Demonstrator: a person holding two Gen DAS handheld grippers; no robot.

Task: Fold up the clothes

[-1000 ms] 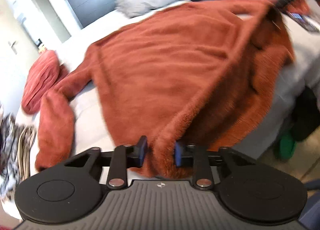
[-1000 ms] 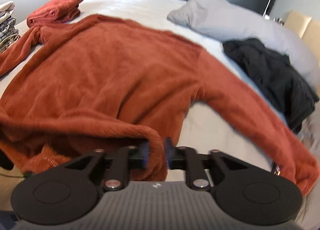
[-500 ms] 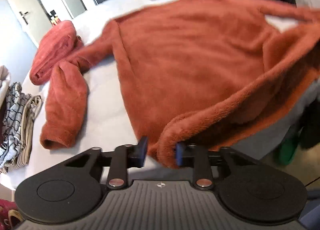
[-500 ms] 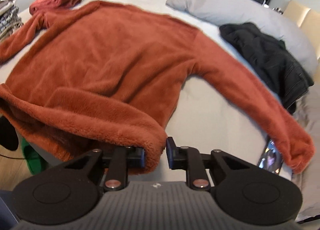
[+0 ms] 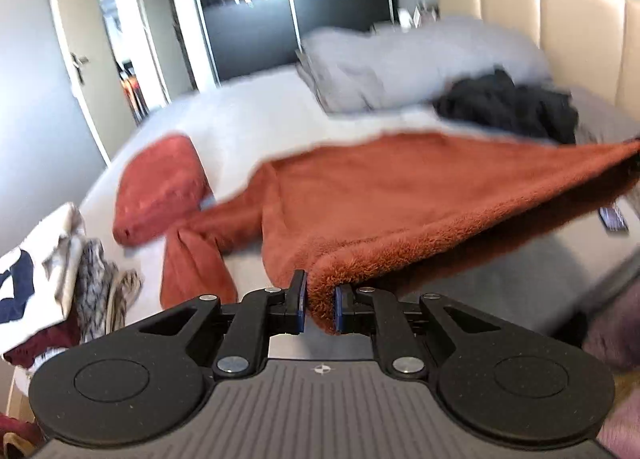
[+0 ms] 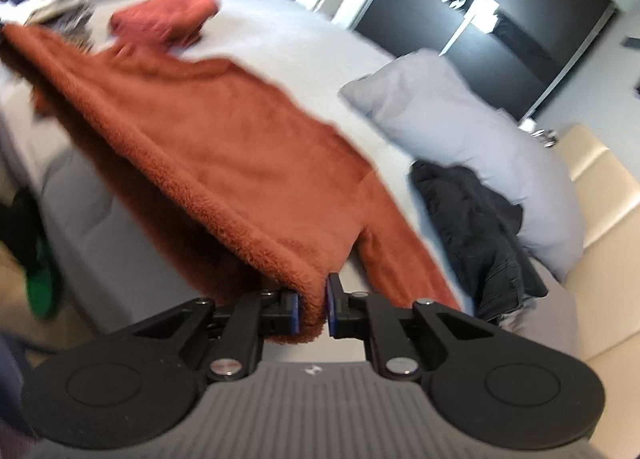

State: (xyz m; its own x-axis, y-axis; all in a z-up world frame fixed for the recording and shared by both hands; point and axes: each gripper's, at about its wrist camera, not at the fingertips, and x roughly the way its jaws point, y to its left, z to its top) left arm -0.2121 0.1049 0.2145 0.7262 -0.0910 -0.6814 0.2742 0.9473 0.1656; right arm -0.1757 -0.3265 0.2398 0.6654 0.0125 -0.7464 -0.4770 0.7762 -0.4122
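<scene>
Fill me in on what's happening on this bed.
A person is folding a rust-orange fleece sweater on the bed, with tongs in each hand. The left tongs and right tongs are each closing on a bottom corner of the sweater, holding its hem above the mattress while the sleeves and upper part lie on the bed. A folded orange garment, a grey pillow and dark clothes lie nearby.

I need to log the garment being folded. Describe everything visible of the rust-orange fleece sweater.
The rust-orange fleece sweater is thick, fuzzy pile with long sleeves. Its bottom hem is lifted off the bed, pinched at one corner by the closing left gripper and at the other by the closing right gripper. The upper part and sleeves lie on the bed.
</scene>
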